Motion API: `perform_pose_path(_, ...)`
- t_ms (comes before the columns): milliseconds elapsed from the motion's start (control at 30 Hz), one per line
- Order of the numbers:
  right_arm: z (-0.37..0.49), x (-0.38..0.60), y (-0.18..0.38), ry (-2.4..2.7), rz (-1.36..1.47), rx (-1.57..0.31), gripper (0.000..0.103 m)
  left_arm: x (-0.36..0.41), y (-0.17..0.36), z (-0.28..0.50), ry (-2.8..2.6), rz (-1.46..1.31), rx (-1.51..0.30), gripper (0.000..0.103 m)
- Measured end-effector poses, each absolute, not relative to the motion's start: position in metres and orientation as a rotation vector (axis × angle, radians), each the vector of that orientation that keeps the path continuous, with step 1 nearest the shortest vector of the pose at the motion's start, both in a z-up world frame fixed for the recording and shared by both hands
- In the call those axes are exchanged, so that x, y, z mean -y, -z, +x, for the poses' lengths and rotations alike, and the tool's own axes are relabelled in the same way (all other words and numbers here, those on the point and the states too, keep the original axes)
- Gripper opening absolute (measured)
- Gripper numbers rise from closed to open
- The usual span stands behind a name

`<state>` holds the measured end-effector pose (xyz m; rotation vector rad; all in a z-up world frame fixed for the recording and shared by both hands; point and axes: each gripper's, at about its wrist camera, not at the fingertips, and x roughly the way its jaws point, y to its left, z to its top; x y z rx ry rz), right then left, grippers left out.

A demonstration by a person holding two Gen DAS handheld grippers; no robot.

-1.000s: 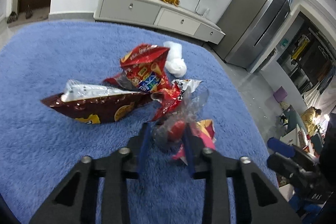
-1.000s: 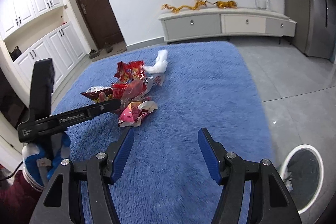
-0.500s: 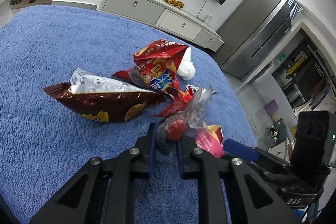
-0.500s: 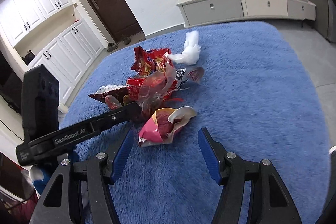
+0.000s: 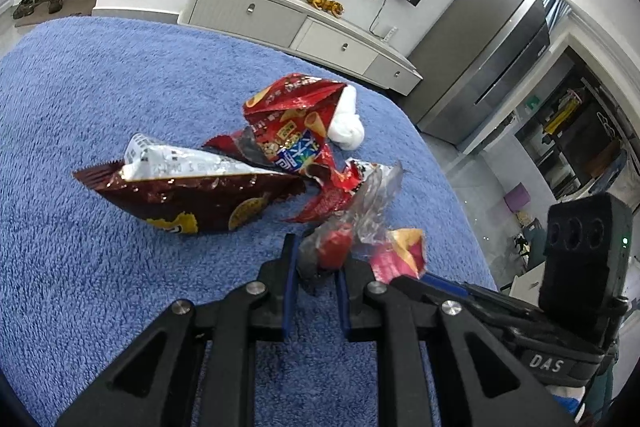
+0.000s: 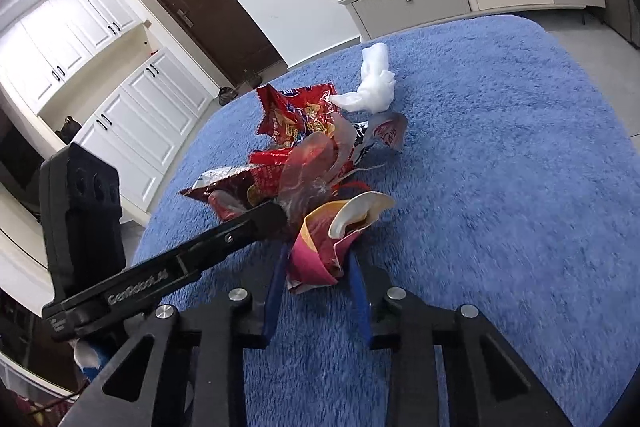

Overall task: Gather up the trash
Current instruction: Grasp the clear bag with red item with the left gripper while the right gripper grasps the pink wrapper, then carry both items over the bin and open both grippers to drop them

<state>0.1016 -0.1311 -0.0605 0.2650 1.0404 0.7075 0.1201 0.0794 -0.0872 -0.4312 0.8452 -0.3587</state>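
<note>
Snack wrappers (image 5: 208,195) lie heaped mid-rug on the blue rug (image 6: 500,207), bare pile around them, the left gripper (image 5: 316,263) clamped on a clear wrapper (image 5: 360,211), the right gripper (image 6: 316,267) just closing around a pink wrapper (image 6: 320,247).

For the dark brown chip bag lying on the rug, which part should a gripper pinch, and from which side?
Pinch the dark brown chip bag at its flat crimped end, coming from the open blue rug on the left wrist view's left. That end is thin and clear, while the other end lies against the red snack bag.
</note>
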Motion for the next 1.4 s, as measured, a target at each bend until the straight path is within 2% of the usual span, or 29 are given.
perform_pose_path(267,0.064,0.169,0.031,-0.631,0.259,-0.988,0.026,-0.071,0.078,0.106,0.376,-0.411,-0.839,0.015)
perform_pose_path(600,0.020,0.205,0.000,-0.567,0.311,-0.915,0.025,-0.079,0.057,0.043,0.353,-0.399,-0.817,0.014)
perform_pose_path(933,-0.008,0.218,-0.029,-0.594,0.334,-0.825,0.025,-0.083,0.015,0.001,0.305,-0.348,-0.758,0.014)
perform_pose_path(1167,-0.018,0.270,-0.038,-0.515,0.388,-0.766,0.025,-0.032,-0.007,0.005,0.380,-0.304,-0.764,0.014)
perform_pose_path(1400,-0.025,0.359,-0.030,-0.326,0.447,-0.733,0.025,0.072,-0.014,0.028,0.511,-0.186,-0.809,0.014)
